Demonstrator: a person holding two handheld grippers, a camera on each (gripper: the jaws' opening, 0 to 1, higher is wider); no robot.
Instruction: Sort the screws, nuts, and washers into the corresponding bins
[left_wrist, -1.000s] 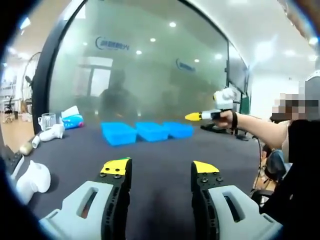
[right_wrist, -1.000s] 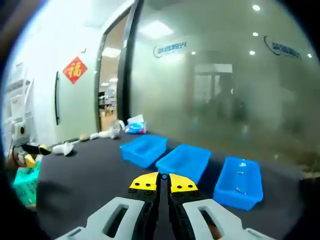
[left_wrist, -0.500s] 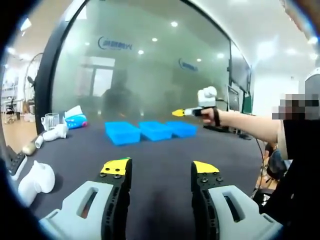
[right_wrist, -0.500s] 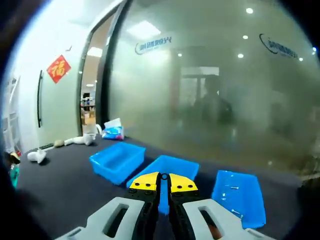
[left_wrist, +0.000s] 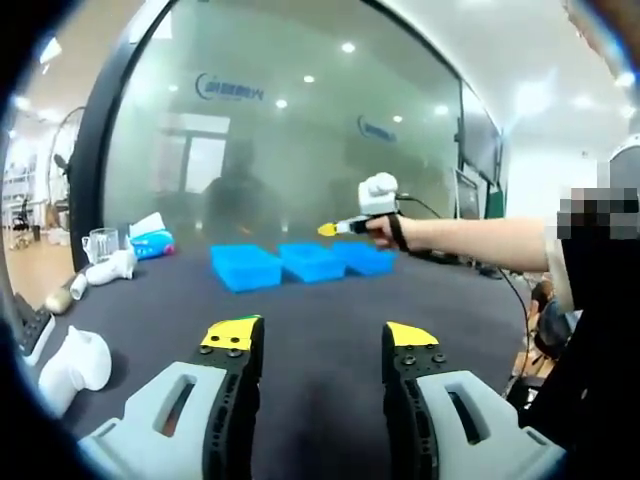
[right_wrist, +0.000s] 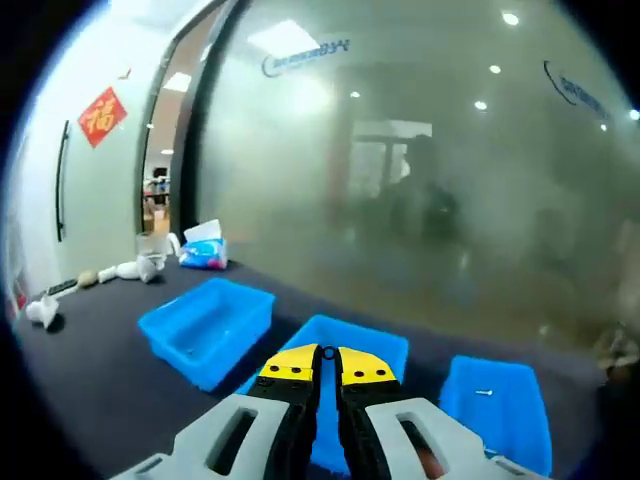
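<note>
Bins (left_wrist: 300, 262), three blue in a row, sit far on the dark table (left_wrist: 320, 320) in the left gripper view; left gripper (left_wrist: 322, 338) spread, right gripper (left_wrist: 330, 229) above them. Right gripper view: right gripper (right_wrist: 327, 363) pressed together over the middle bin (right_wrist: 375, 350); a screw (right_wrist: 482, 393) lies in the right bin (right_wrist: 497, 408).

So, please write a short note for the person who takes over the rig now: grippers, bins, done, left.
Left hand-held gripper: open, holds nothing, low over the dark table, short of the bins.
Right hand-held gripper: jaws shut, reaching over the middle bin; whether it carries a part cannot be told.
Three blue bins stand in a row: left bin, middle bin, right bin.
Done: the right bin has one small part in it.
Left: loose parts cannot be seen, so the remaining count is unknown.
</note>
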